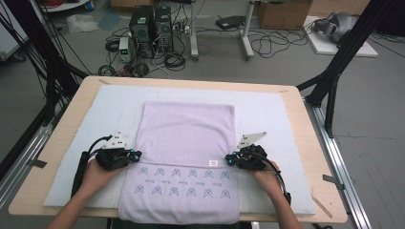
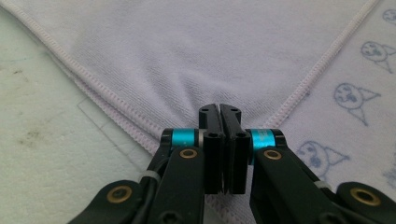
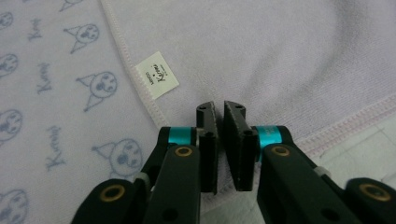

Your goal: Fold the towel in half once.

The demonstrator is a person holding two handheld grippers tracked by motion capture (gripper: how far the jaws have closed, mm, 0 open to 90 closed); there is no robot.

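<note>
A lilac towel (image 1: 186,133) lies on the white mat (image 1: 267,109), its far part folded toward me so the plain side covers most of it. A strip printed with small faces (image 1: 181,186) shows nearest me. My left gripper (image 1: 135,155) is at the folded layer's left corner, the jaws shut on that corner (image 2: 219,108) where the cloth puckers. At the folded layer's right corner is my right gripper (image 1: 229,160), beside a white label (image 3: 158,74). Its jaws (image 3: 219,105) stand a narrow slit apart with towel cloth between them.
The mat covers most of a wooden table (image 1: 315,157). Bare mat lies left (image 2: 46,130) and right (image 3: 369,135) of the towel. Beyond the table's far edge are computer towers (image 1: 153,24), cables and black frame legs (image 1: 334,81) on the floor.
</note>
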